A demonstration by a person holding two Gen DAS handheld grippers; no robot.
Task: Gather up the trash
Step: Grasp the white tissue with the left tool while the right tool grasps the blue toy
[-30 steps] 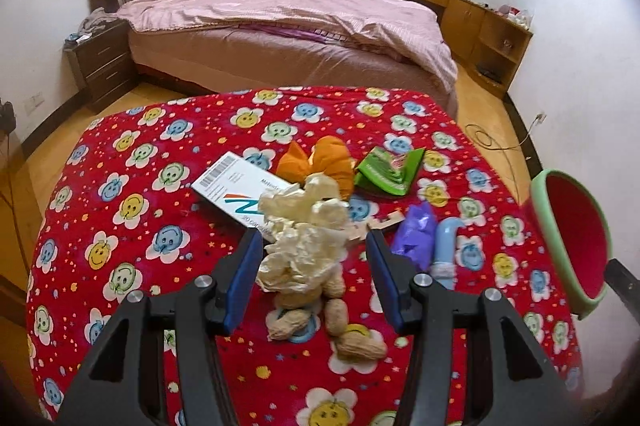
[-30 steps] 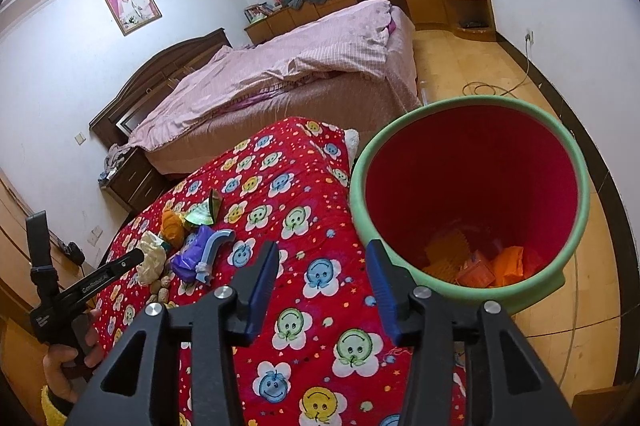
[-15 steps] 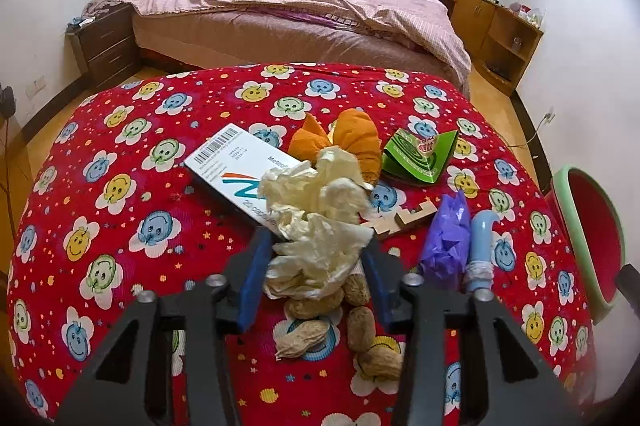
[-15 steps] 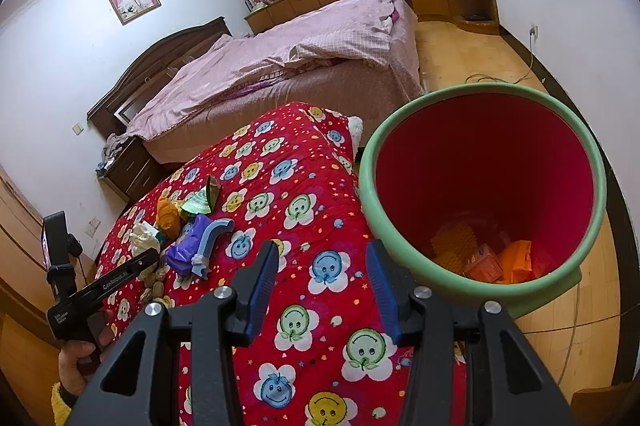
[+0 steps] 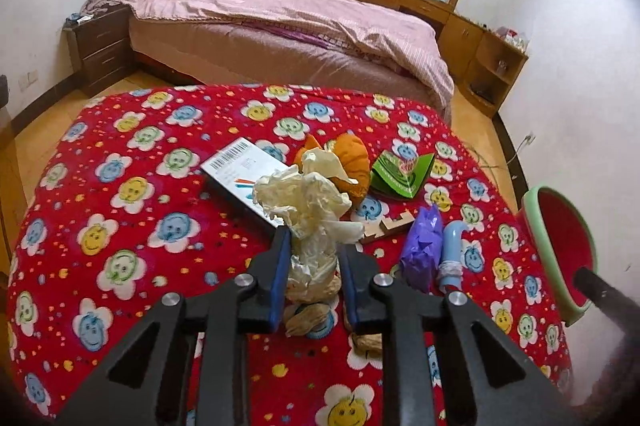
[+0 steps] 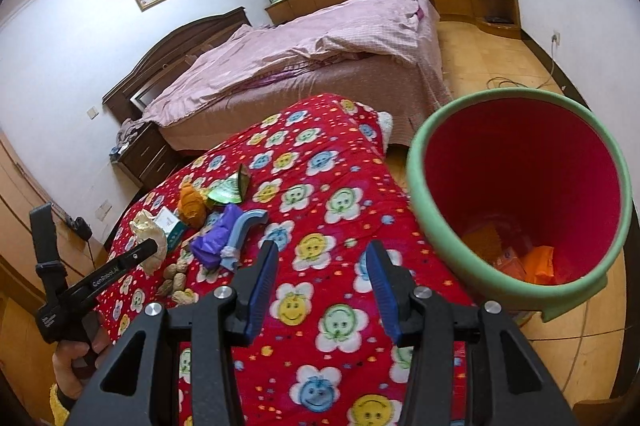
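Note:
A crumpled cream wrapper (image 5: 308, 202) stands between the blue pads of my left gripper (image 5: 314, 246), over the red flowered cloth (image 5: 120, 226). The jaws are closing and the pads press on its lower part. In the right wrist view the same wrapper (image 6: 146, 226) shows at the tip of the left gripper, which a hand holds. My right gripper (image 6: 323, 254) is open above the cloth with nothing between its fingers. The green bin (image 6: 440, 226) with a red inside stands just right of it and holds orange scraps; its rim (image 5: 536, 226) also shows past the cloth's right edge.
On the cloth lie a white box (image 5: 240, 170), an orange lump (image 5: 352, 162), a green packet (image 5: 400, 174), a purple wrapper (image 5: 422, 246), a blue tube (image 5: 452, 250), a wooden piece (image 5: 390, 224) and peanuts (image 5: 304, 320). A bed (image 5: 280, 22) stands behind.
The left jaws have come together from either side of the cream wrapper and now squeeze it. The right gripper has drifted a little over the cloth, still open.

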